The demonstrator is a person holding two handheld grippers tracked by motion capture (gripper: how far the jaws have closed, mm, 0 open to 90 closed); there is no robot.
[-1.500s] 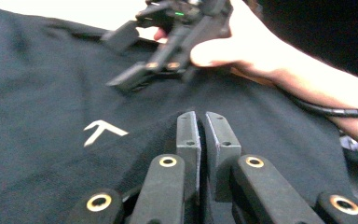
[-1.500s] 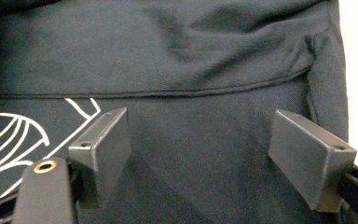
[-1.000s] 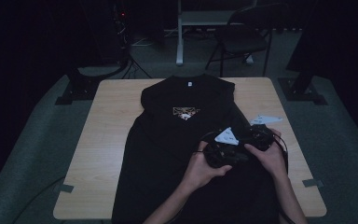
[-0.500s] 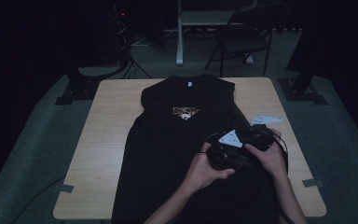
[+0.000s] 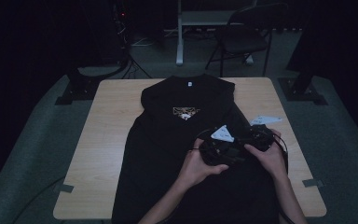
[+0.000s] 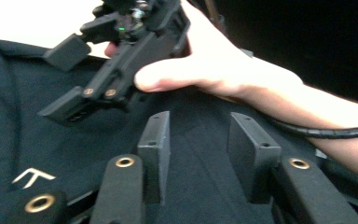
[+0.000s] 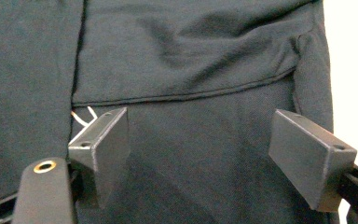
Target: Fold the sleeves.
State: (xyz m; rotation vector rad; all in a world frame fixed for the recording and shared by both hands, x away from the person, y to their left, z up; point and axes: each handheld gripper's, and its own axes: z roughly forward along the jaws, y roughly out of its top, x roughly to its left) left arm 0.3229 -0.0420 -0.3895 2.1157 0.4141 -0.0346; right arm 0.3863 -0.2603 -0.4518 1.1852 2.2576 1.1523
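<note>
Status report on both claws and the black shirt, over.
Left claw just been opening, nothing gripped. Right claw open above the fabric. Black shirt flat on table. Nothing in the way.

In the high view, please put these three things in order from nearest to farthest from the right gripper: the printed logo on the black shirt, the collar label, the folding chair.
From the right gripper:
1. Printed logo, on the chest of the black shirt, to the gripper's left.
2. Collar label, at the shirt's far edge.
3. Folding chair, on the floor beyond the table.

Folding chair (image 5: 242, 39) beyond wooden table (image 5: 107, 140); dark floor (image 5: 23, 172)
</note>
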